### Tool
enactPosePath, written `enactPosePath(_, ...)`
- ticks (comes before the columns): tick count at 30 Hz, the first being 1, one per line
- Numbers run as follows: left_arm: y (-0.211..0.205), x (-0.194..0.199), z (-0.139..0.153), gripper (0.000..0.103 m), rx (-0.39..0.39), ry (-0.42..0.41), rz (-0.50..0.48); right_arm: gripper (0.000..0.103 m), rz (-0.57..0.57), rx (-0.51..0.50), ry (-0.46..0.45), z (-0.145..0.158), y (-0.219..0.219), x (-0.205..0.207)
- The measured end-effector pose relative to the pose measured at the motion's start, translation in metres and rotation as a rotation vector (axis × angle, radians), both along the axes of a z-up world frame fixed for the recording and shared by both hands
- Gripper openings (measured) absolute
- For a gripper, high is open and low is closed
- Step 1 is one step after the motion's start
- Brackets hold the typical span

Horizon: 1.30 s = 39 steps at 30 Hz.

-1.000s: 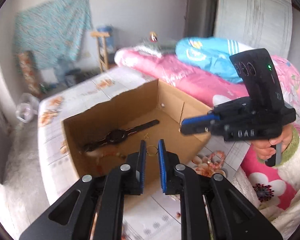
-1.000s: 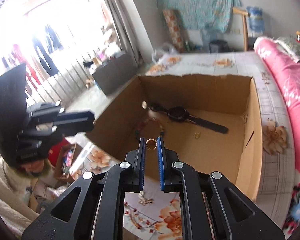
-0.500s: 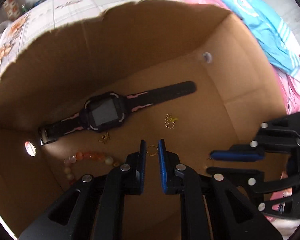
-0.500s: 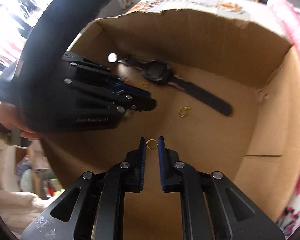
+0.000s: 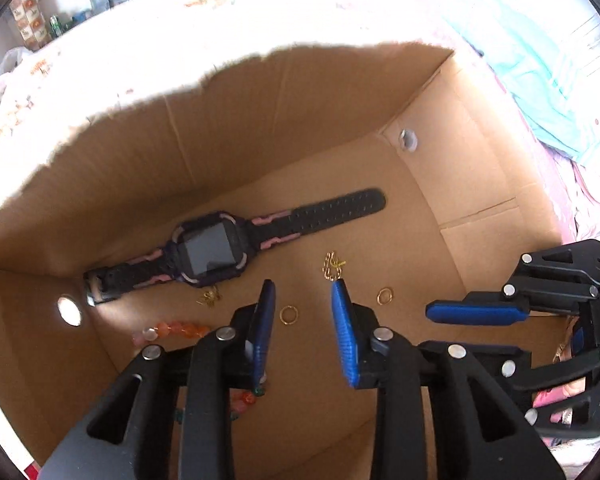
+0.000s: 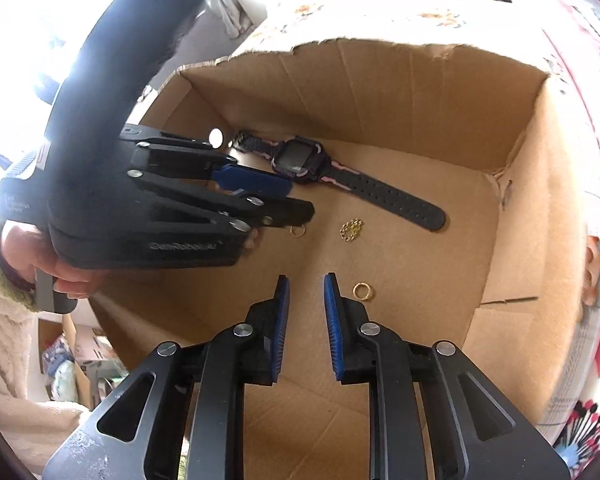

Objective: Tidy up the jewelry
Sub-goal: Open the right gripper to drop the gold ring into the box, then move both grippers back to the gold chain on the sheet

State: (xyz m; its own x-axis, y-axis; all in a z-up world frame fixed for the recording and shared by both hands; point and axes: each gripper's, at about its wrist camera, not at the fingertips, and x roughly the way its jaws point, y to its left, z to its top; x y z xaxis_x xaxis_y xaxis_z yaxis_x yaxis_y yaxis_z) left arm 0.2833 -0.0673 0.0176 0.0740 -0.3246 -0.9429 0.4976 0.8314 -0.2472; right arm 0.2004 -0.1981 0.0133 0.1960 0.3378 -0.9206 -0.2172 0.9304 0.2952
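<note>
1. Both tools hang over the open cardboard box, pointing steeply down into it. I judge this is the drop-off step, since the box is where the jewelry is being gathered.
2. The left tool has just been opening; its blue pads now stand spread, nothing pinched. A small gold ring lies flat on the box floor in the gap between them, touching neither pad, apparently just released.
3. The right tool has likewise been opening and holds nothing. A second gold ring lies on the floor just beside its right pad, at about 2 o'clock from the tips.
4. The watch lies flat, face up, near the far wall. In the left wrist view its long axis runs from 8 o'clock to 2 o'clock, with the holed strap end toward 2 o'clock.
5. A short gold chain sits bunched at 12 o'clock from the left tool's right pad, and a bead bracelet curls at 9 o'clock, partly hidden under the left tool.
6. The rings are round and show no direction.
</note>
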Motion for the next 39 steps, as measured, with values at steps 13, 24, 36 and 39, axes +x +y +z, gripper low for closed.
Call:
enactPosePath(13,0.079,-0.139,0.14,0.051,-0.293,-0.453,-0.005,0.024,-0.076,0.12,-0.466,0.093,-0.003,-0.106)
enactPosePath(24,0.091,-0.237,0.049,0.06,-0.374,-0.416,0.177,0.024,-0.208,0.176,-0.353,0.018,0.002,-0.184)
enactPosePath(36,0.02,-0.244,-0.023,0.037,-0.113,-0.518,-0.023,0.014,-0.278,0.142,-0.248,-0.032,0.011,-0.186)
enactPosePath(39,0.008,-0.242,-0.028,0.027,-0.083,-0.539,-0.082,0.014,-0.276,0.156,-0.238,-0.034,0.012,-0.18)
